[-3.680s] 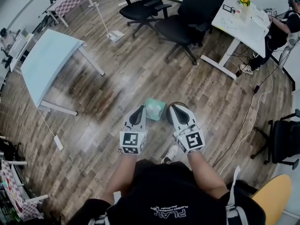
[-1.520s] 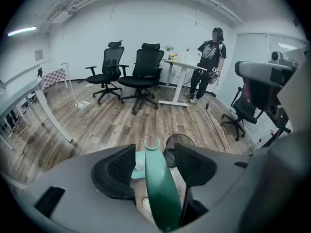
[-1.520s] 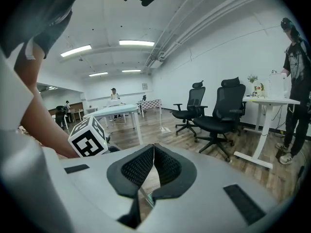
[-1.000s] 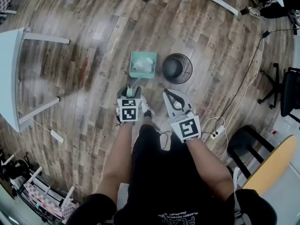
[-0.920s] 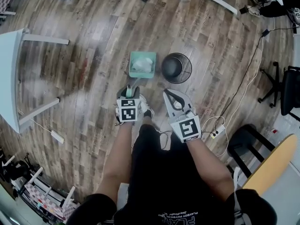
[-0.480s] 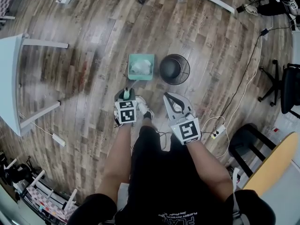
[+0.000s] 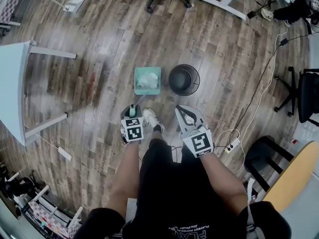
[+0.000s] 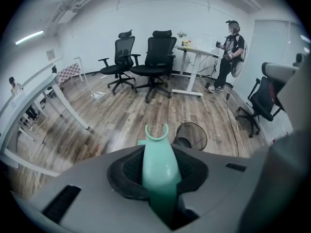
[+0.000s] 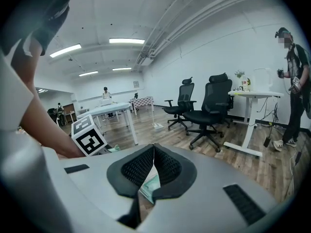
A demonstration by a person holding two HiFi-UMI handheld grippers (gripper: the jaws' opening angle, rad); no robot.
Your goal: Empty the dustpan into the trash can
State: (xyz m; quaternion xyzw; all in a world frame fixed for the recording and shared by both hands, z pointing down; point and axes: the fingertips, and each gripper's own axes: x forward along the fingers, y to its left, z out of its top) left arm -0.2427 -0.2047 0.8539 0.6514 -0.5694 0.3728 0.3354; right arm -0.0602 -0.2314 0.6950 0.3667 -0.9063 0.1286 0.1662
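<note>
The tall mint-green plastic handle [image 8: 156, 149] of the mint-green plastic dustpan [image 7: 147, 80] is pinched between the jaws of the left gripper [image 7: 132, 110], which have just been closing onto it. The pan is seen on the brown wood-plank floor [image 7: 99, 44], just beside the round black wire-mesh trash can [image 7: 184, 79], with pale crumpled litter [image 7: 148, 78] lying inside it. The jaws of the right gripper [image 9: 154, 150] are pressed together, with nothing gripped.
</note>
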